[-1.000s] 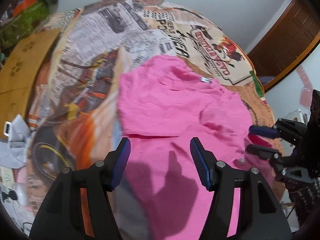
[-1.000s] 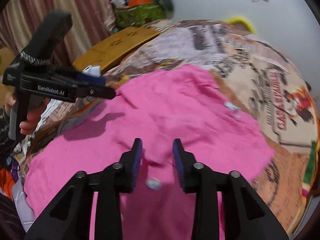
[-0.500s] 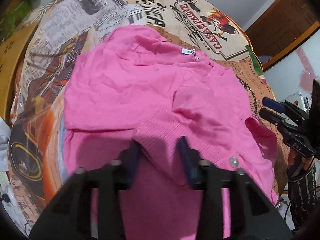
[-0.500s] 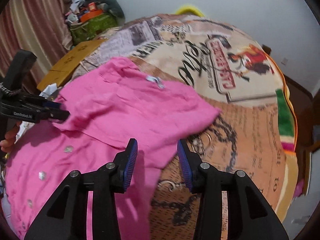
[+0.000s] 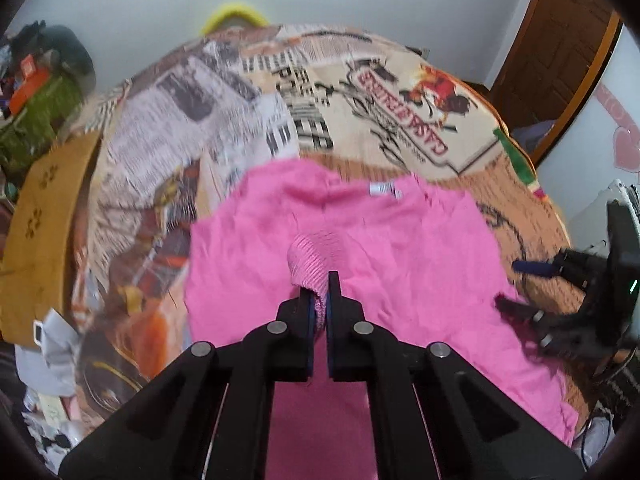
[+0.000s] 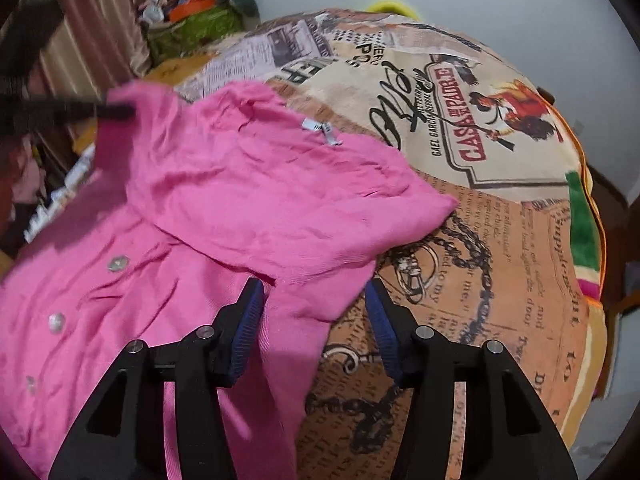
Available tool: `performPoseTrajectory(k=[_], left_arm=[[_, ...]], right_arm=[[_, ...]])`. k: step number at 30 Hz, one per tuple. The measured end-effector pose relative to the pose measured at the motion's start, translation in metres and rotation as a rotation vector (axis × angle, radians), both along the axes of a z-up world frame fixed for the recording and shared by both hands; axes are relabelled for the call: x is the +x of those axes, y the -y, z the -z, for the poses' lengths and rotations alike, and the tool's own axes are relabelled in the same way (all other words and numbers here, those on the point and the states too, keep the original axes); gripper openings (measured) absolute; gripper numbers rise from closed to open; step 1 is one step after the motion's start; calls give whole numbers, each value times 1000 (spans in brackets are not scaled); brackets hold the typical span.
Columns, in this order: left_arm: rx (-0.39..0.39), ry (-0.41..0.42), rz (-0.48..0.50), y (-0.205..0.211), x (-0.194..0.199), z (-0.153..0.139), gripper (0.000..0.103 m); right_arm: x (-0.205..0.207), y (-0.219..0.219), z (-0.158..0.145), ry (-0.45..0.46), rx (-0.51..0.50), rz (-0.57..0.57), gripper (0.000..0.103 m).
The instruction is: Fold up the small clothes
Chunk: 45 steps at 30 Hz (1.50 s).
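A pink buttoned cardigan point(image 5: 400, 248) lies spread on a bed with a printed blanket point(image 5: 360, 92). My left gripper point(image 5: 319, 296) is shut on the cardigan's ribbed cuff point(image 5: 310, 258) and holds it lifted over the garment's middle. In the right wrist view the cardigan point(image 6: 240, 192) has one sleeve folded across its body and a white label point(image 6: 320, 130) at the neck. My right gripper point(image 6: 316, 300) is open, its jaws either side of the folded sleeve's lower edge. The right gripper also shows at the right edge of the left wrist view point(image 5: 516, 284).
A brown cardboard box point(image 5: 36, 220) stands left of the bed, with clutter and green bags point(image 6: 192, 28) behind it. A wooden door point(image 5: 560, 40) is at the far right. The blanket's green-edged border point(image 6: 584, 216) marks the bed's right side.
My left gripper has closed on the ribbed cuff and lifted it toward the cardigan's middle. My right gripper has opened wider and swung to the garment's right edge.
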<state>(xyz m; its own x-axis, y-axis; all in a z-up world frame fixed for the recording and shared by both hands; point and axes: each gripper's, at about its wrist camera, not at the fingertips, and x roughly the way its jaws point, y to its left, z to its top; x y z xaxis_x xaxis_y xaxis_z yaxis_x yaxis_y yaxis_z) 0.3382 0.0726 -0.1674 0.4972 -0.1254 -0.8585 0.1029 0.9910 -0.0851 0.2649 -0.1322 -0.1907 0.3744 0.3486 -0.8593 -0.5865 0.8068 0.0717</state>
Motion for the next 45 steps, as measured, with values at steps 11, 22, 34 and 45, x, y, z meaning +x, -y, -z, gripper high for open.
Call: performPoseTrajectory(k=[11,22,34,45], left_arm=[[56,-5,-20,2,27,13,3],[82,-162,-47,-11,31,71,8],[77,-95,-43,-16,15,45,56],[102,-119,-56,-28,-12,49,59]], right_arm=[[11,-4,1,123,-122,67,47],[7,31,2,39,-100,113,49],[26,22,-26,44,71,135,53],[19,28,0,-59,34,155,53]])
